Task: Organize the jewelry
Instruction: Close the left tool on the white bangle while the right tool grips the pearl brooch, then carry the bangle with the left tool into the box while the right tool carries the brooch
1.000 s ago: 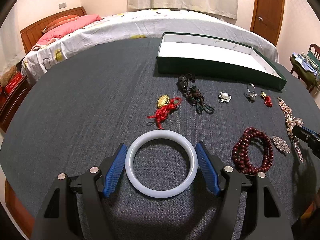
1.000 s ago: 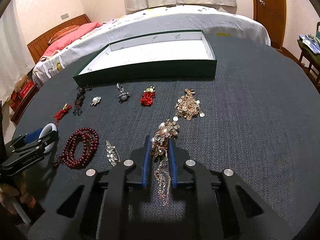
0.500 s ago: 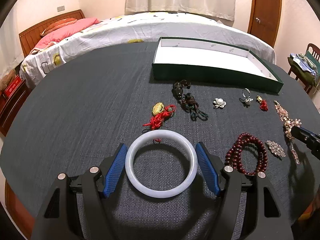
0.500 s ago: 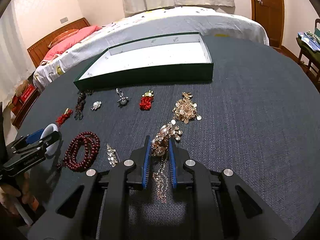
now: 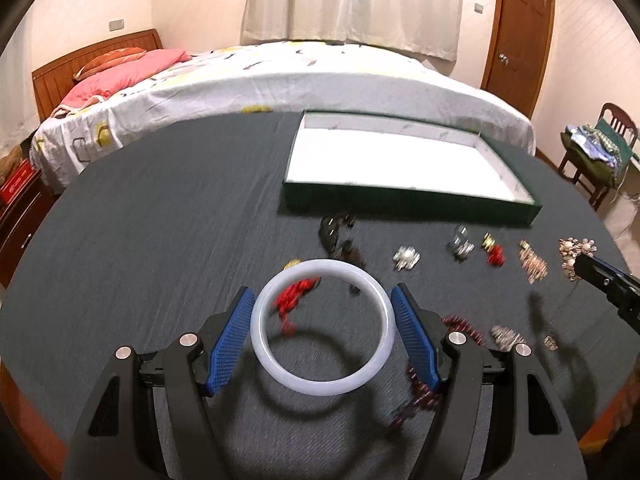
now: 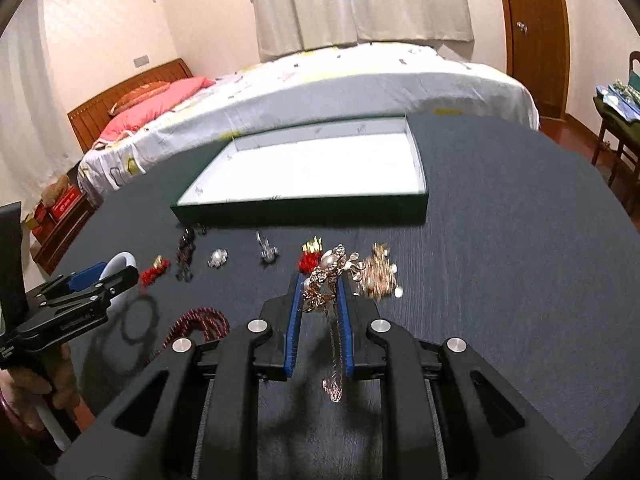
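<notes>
A white bangle hangs above the dark tablecloth, and my left gripper is shut on it, a blue pad pressing each side. My right gripper is shut on a gold pearl hairpin, whose chain dangles down between the fingers. Both pieces are clear of the table. A shallow green box with a white floor stands beyond the jewelry row, also seen as the green box in the right wrist view. The left gripper shows at the left edge there.
On the cloth lie a red knot charm, a dark cord charm, a pearl brooch, a ring, a red-gold charm, dark red beads and a gold coin cluster. A bed stands behind the table.
Both grippers have risen from the table, carrying the bangle and the hairpin up with them. The jewelry row and the box now sit lower in both views.
</notes>
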`<action>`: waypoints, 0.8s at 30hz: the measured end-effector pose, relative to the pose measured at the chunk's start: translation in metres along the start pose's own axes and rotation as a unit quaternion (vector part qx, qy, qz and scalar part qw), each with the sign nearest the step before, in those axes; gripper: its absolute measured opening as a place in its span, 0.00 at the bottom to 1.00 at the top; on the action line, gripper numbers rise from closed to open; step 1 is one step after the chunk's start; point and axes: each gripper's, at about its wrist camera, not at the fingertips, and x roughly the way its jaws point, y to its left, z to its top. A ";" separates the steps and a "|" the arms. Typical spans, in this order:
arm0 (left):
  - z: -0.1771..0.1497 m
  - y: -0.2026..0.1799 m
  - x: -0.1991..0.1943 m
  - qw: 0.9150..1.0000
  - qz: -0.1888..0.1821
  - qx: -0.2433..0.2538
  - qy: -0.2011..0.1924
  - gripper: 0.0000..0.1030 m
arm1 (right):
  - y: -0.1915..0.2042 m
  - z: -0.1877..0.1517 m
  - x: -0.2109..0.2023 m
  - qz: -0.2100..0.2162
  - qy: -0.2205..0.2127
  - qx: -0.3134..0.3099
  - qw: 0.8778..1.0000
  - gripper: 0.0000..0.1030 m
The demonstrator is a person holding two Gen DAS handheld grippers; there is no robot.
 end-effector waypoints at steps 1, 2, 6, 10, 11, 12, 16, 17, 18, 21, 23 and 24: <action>0.004 -0.001 -0.001 1.000 -0.006 0.000 -0.004 0.66 | 0.001 0.003 -0.002 0.001 -0.005 -0.001 1.000 0.16; 0.009 -0.003 -0.001 1.000 -0.010 0.001 -0.007 0.66 | 0.001 0.008 -0.004 0.001 -0.011 -0.003 1.000 0.16; 0.030 -0.011 -0.001 0.999 -0.023 0.015 -0.025 0.66 | 0.004 0.029 -0.008 0.003 -0.038 -0.012 0.999 0.16; 0.057 -0.017 0.004 0.998 -0.032 0.025 -0.045 0.66 | 0.005 0.055 -0.008 0.003 -0.065 -0.018 0.998 0.16; 0.064 -0.018 0.005 0.998 -0.036 0.025 -0.051 0.66 | 0.005 0.063 -0.006 0.003 -0.074 -0.019 0.997 0.16; 0.072 -0.020 0.007 0.997 -0.038 0.026 -0.057 0.66 | 0.005 0.069 -0.005 0.002 -0.079 -0.021 0.997 0.16; 0.105 -0.029 0.016 0.995 -0.039 0.040 -0.088 0.66 | 0.003 0.102 0.004 0.001 -0.107 -0.025 0.994 0.16; 0.115 -0.031 0.020 0.994 -0.041 0.041 -0.095 0.66 | 0.002 0.109 0.007 0.000 -0.113 -0.027 0.993 0.16; 0.123 -0.033 0.022 0.993 -0.042 0.042 -0.099 0.66 | 0.001 0.119 0.010 -0.001 -0.121 -0.027 0.992 0.16; 0.146 -0.041 0.033 0.991 -0.046 0.043 -0.119 0.66 | -0.004 0.136 0.019 -0.004 -0.139 -0.029 0.990 0.16; 0.157 -0.046 0.044 0.989 -0.050 0.045 -0.128 0.66 | -0.006 0.143 0.026 -0.006 -0.147 -0.031 0.989 0.16; 0.158 -0.049 0.049 0.989 -0.050 0.048 -0.127 0.66 | -0.008 0.146 0.034 -0.009 -0.146 -0.032 0.989 0.16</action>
